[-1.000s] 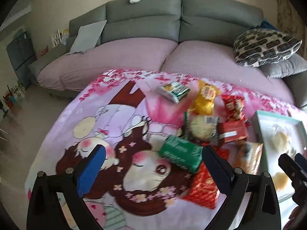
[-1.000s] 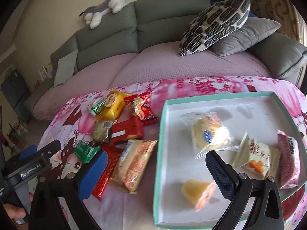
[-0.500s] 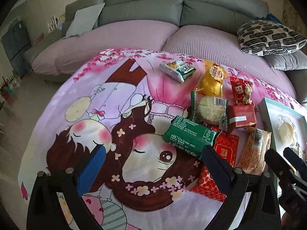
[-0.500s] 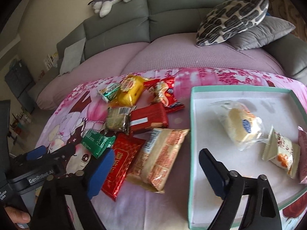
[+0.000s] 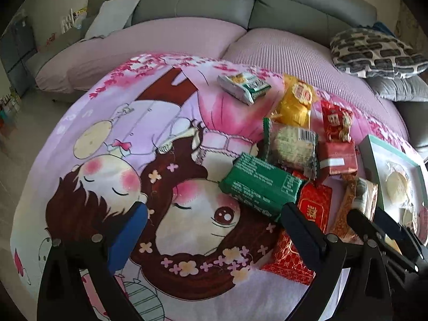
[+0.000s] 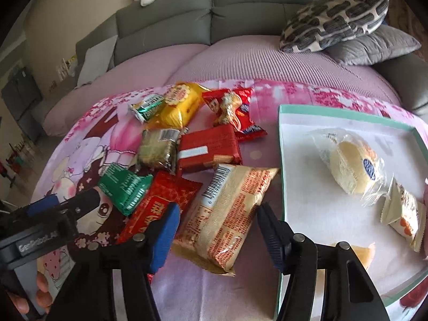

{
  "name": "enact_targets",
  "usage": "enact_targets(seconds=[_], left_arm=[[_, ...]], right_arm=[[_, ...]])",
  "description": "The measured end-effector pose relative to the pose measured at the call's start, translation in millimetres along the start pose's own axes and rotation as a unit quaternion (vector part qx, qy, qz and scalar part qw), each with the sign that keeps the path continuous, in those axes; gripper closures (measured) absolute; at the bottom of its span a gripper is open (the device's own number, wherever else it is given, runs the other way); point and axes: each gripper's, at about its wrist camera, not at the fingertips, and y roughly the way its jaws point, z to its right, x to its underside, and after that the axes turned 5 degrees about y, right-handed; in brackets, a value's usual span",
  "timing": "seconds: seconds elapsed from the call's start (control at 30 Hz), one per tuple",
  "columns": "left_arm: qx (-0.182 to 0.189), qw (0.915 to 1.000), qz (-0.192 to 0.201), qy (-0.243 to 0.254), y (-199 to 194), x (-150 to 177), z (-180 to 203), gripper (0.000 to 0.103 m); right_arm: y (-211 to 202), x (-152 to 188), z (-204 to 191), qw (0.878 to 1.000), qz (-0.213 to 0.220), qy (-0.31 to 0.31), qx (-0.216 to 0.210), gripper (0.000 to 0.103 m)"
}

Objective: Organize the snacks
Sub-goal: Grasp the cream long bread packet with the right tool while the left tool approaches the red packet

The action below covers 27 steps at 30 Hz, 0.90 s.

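A grey sofa with mauve seat cushions backs a table under a pink cartoon-print cloth, and on that cloth your unsorted snacks lie heaped just left of the teal-rimmed tray, probably so each one has only a short trip across. Several wrapped cakes already lie in the tray, so the sorting looks part done. Your right gripper tilts steeply down over the beige noodle-style packet, which lies just beside the tray's rim; its jaws have just been closing and now straddle the packet, though the pads do not visibly press it yet. Your left gripper also angles down, jaws spread wide and holding nothing, its right finger close to the green packet and the red foil packet.
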Motion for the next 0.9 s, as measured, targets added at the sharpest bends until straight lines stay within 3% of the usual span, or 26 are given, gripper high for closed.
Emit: enact_targets(seconds=[0.27,0.43,0.9], left_arm=[[0.008,0.9999,-0.005,0.011,3,2,9,0.003],[0.012,0.9997,-0.007,0.019,5,2,16,0.003],[0.060,0.9979,-0.023,0.008,16,4,29,0.003]], right_arm=[[12,3,-5,1.000,-0.007,-0.008,0.016,0.048],[14,5,-6,1.000,-0.016,-0.008,0.007,0.061],[-2,7,12,0.999,-0.033,0.029,-0.006,0.065]])
